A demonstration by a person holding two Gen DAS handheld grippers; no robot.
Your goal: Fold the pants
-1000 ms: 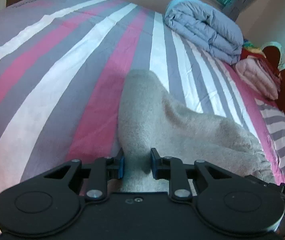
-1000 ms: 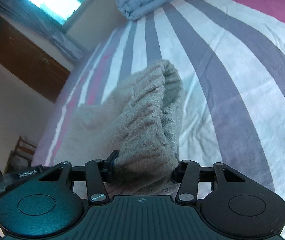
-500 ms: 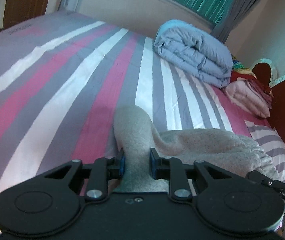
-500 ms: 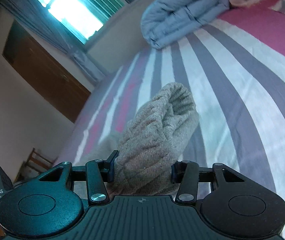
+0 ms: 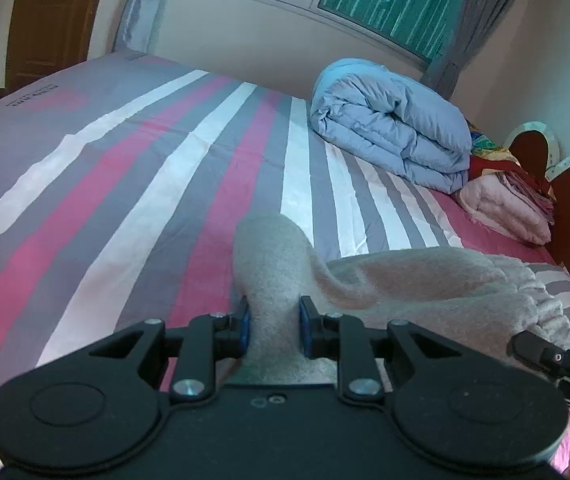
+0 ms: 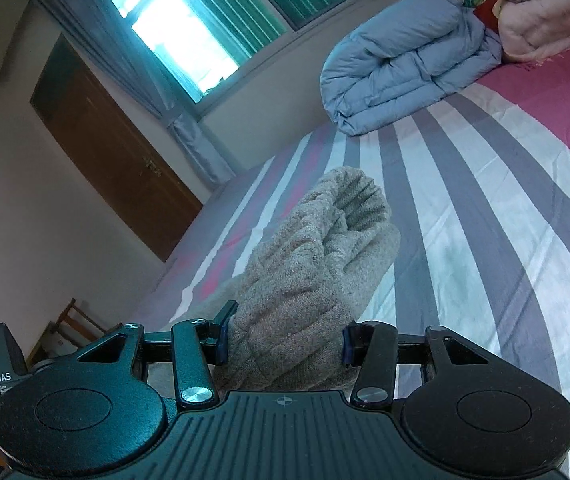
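Item: beige fleece pants, bunched, lifted partly off the pink, grey and white striped bed sheet. Left gripper pinches a narrow fold; right gripper clamps the thick gathered waistband. Progress: early, no neat fold visible; laying out and folding remain.

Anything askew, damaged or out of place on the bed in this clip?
Nothing stands out. Both tools, left and right, grip the bunched beige pants over the striped sheet; the blue duvet lies neatly folded.
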